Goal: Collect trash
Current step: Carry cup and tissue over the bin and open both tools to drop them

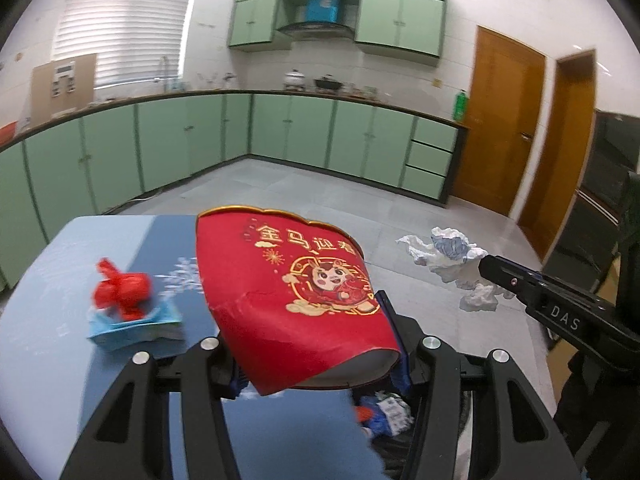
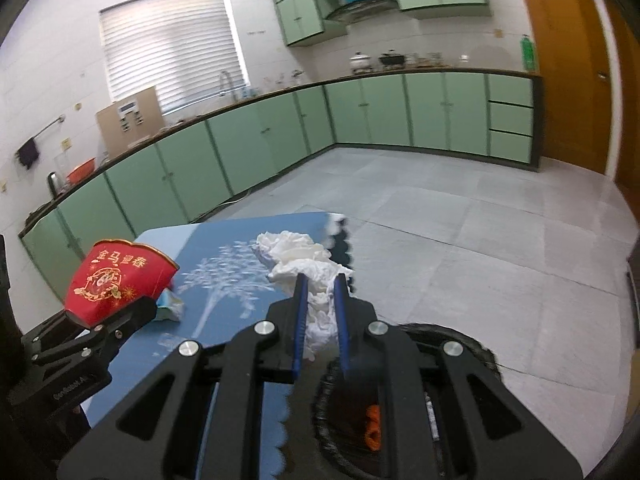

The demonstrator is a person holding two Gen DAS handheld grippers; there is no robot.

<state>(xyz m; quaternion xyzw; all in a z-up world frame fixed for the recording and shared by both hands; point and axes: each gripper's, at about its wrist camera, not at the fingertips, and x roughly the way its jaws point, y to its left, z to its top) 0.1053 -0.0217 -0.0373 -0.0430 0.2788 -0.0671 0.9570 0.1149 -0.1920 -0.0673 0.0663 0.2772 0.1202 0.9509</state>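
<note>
The left gripper [image 1: 320,344] has its jaws spread about halfway and clamped on a red paper cup [image 1: 292,296]. The cup is tilted, rim pointing away, and printed with gold characters and a cartoon figure. It is held above the edge of a blue table [image 1: 48,360].

The right gripper [image 2: 320,312] has its blue pads [image 2: 301,320] drawn nearly together, pinching a crumpled white tissue [image 2: 304,260] that bulges out beyond the fingertips. It hangs in the air near the table's edge.

Below both grippers, beside the table, stands a black bin [image 2: 480,356] with scraps inside.

On the table lie a red crumpled bag [image 1: 124,288] resting on a light blue packet [image 1: 132,328].
</note>
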